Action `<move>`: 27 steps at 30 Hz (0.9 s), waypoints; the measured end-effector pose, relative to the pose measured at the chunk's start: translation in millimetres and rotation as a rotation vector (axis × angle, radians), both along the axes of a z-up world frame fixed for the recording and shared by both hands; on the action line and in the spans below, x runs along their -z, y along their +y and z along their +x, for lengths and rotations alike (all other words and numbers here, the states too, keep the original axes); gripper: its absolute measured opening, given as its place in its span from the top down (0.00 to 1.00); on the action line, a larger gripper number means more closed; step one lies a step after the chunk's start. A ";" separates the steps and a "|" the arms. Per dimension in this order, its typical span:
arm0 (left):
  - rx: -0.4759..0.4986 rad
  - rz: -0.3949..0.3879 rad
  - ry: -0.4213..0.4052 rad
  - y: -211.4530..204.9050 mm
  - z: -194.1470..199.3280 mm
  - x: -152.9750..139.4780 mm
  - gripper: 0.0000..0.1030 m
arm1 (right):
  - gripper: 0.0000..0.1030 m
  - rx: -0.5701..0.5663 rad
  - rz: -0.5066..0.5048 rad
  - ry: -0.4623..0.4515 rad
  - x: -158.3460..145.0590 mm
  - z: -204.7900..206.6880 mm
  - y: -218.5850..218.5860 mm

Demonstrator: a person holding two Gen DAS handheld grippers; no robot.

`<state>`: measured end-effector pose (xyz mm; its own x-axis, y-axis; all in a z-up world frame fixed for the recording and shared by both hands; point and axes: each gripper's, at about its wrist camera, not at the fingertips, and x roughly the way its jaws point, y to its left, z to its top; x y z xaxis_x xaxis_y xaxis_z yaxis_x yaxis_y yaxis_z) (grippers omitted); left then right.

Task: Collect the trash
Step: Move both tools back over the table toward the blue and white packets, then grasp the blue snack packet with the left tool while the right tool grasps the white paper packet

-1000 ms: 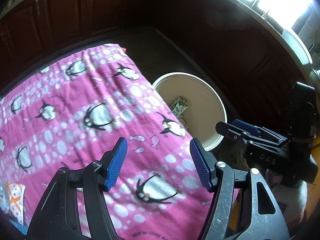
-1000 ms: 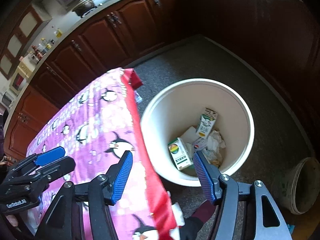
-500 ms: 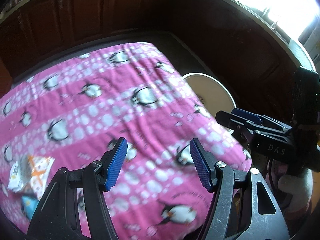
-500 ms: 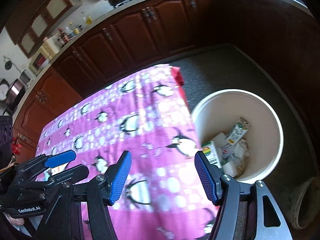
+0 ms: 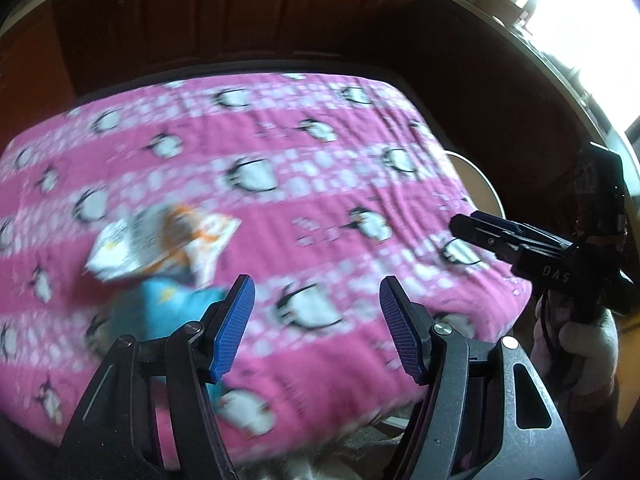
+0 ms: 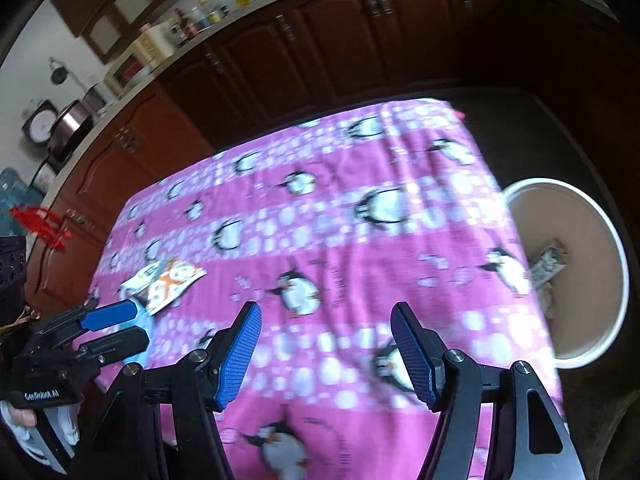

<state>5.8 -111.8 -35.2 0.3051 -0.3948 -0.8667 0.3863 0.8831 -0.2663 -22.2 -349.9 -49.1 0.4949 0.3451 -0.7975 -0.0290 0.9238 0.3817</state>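
Lying left of both empty tongs (image 5: 316, 326), a wrapper (image 5: 160, 244).

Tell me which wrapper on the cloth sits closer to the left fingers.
The blue wrapper, right beside the left fingers; the white-and-orange one lies beyond it.

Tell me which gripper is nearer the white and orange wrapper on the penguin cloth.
Left. The left gripper hovers right beside the wrapper; the right gripper is farther along the cloth, toward the bin.
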 end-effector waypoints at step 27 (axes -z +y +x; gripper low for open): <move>-0.221 0.233 0.113 104.4 42.2 80.2 0.38 | 0.37 -0.122 -0.021 0.035 9.4 22.1 58.4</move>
